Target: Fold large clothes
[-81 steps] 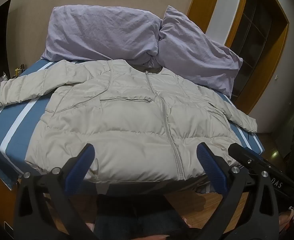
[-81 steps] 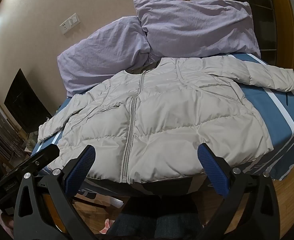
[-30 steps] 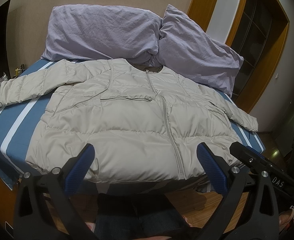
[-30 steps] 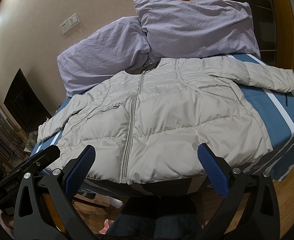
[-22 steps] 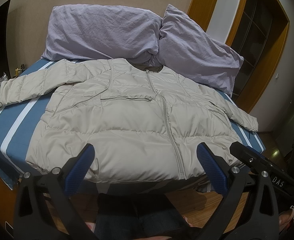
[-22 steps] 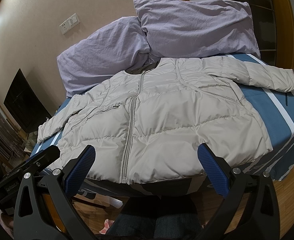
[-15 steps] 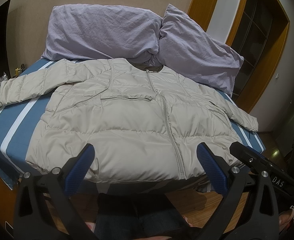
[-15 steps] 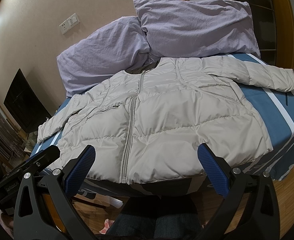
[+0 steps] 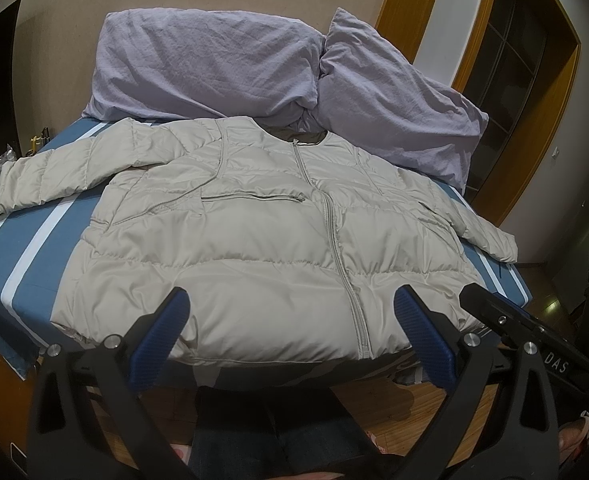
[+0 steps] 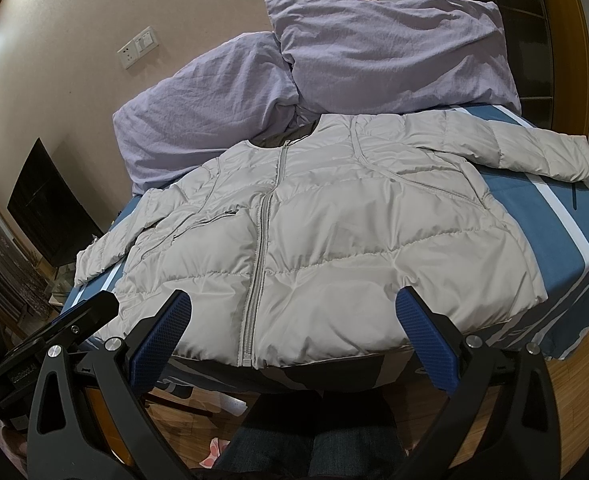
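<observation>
A pale grey puffer jacket (image 9: 254,240) lies flat and zipped, front up, on a blue striped bed (image 9: 26,248), both sleeves spread outward. It also shows in the right wrist view (image 10: 334,240). My left gripper (image 9: 290,324) is open and empty, held just short of the jacket's hem at the bed's near edge. My right gripper (image 10: 292,326) is open and empty, also just short of the hem. Each gripper's black body shows at the edge of the other's view.
Two lilac pillows (image 9: 214,68) (image 10: 394,40) lean against the wall behind the collar. A wooden door frame (image 9: 526,128) stands to the right. Wooden floor (image 10: 574,400) and my legs lie below the bed's near edge. A dark screen (image 10: 50,208) stands left.
</observation>
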Available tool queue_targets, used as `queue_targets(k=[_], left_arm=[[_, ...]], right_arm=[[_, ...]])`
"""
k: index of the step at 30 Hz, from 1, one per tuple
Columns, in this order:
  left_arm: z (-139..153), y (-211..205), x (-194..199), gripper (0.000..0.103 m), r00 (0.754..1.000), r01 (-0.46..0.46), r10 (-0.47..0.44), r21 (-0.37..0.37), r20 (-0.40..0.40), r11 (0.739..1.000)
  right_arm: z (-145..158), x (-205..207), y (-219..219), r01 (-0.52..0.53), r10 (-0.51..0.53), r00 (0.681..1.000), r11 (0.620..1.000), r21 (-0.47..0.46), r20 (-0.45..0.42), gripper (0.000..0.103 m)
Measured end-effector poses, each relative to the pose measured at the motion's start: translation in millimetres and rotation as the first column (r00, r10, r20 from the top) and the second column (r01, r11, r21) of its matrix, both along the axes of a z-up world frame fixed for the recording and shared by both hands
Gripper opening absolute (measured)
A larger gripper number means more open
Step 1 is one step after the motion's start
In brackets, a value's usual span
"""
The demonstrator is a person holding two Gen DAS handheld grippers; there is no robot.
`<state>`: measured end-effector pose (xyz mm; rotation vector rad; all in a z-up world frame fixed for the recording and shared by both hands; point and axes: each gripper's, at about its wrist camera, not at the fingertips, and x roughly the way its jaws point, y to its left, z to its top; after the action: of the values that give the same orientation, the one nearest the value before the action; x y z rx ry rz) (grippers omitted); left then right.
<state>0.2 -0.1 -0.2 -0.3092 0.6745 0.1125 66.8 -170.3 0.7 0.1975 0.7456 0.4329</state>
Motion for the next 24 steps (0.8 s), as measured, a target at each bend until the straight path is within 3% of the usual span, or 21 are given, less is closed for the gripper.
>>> queue_targets(k=[14,24], left_arm=[[-2.1,1.8,1.9,0.101,1.0,-0.004,0.004,-0.004,-0.01,1.0],[-16.9,19.4,38.2,0.101,0.998,-0.033,0.034,0.014,-0.054,0.999]], right_arm=[[-3.9,11.8,-1.2,0.015,-0.015,1.0,1.0,-0.007,-0.002,0.102],[-10.4,39.6,-12.6,0.072,-0.073,0.997,0.997,-0.03,-0.018,0.102]])
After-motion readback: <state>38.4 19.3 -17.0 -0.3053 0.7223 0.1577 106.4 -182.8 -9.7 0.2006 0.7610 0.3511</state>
